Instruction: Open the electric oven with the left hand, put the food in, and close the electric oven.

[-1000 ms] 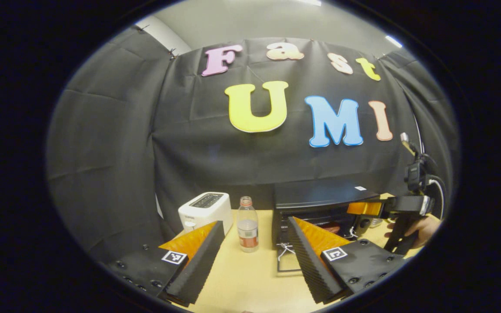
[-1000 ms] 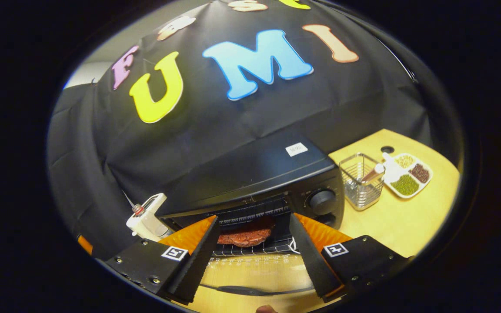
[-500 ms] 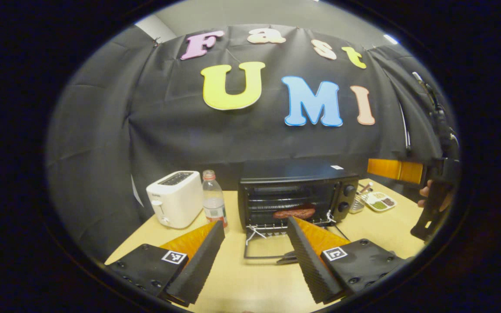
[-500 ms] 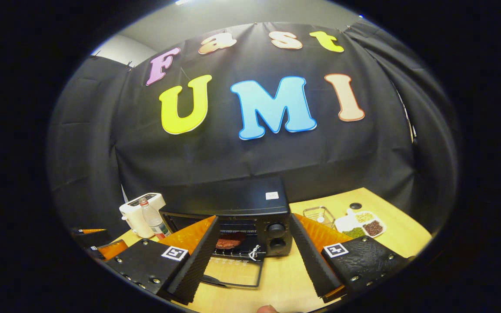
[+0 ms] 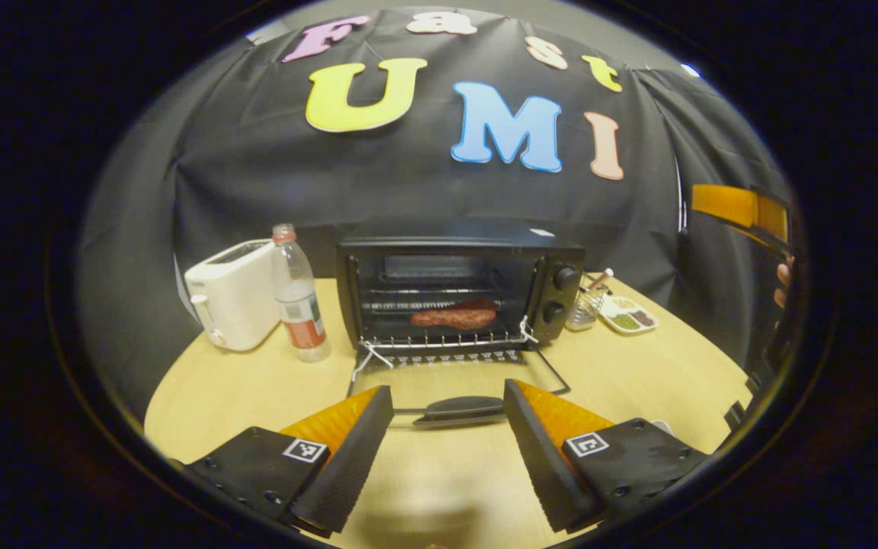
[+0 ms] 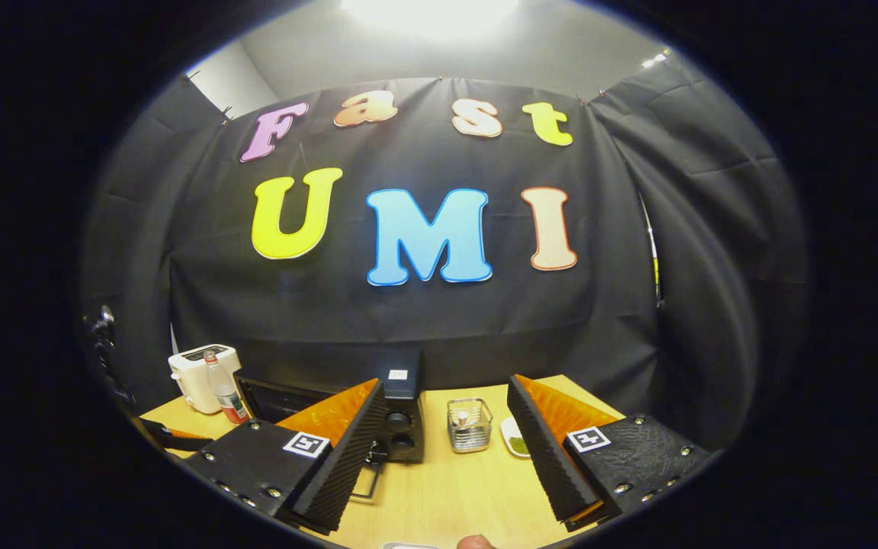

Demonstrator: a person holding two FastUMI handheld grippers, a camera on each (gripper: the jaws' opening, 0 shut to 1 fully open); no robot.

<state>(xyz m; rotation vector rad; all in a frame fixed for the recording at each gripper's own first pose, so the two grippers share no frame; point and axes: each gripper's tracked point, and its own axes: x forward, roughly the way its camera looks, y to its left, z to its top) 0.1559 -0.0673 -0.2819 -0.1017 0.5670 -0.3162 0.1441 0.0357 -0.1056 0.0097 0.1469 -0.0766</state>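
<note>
The black electric oven (image 5: 460,286) stands at the back of the wooden table, its glass door (image 5: 454,377) folded down flat. A reddish-brown piece of meat (image 5: 454,315) lies on the wire rack inside. My left gripper (image 5: 447,427) is open just in front of the door's black handle (image 5: 460,410), with nothing between its fingers. In the right gripper view the oven (image 6: 378,415) is far off and partly hidden behind the left finger (image 6: 336,450). My right gripper (image 6: 447,450) is open and empty, held high and back from the table. Its orange finger (image 5: 736,207) shows at the right edge of the left gripper view.
A white toaster (image 5: 232,293) and a plastic bottle with a red label (image 5: 298,305) stand left of the oven. To its right are a small wire basket (image 5: 585,305) and a white sectioned dish of beans (image 5: 628,316). Bare tabletop (image 5: 637,381) lies in front.
Both grippers pulled back from the oven. The left view swung toward the oven front and now faces the lowered door's handle. The right gripper rose and withdrew; the meat stays on the rack.
</note>
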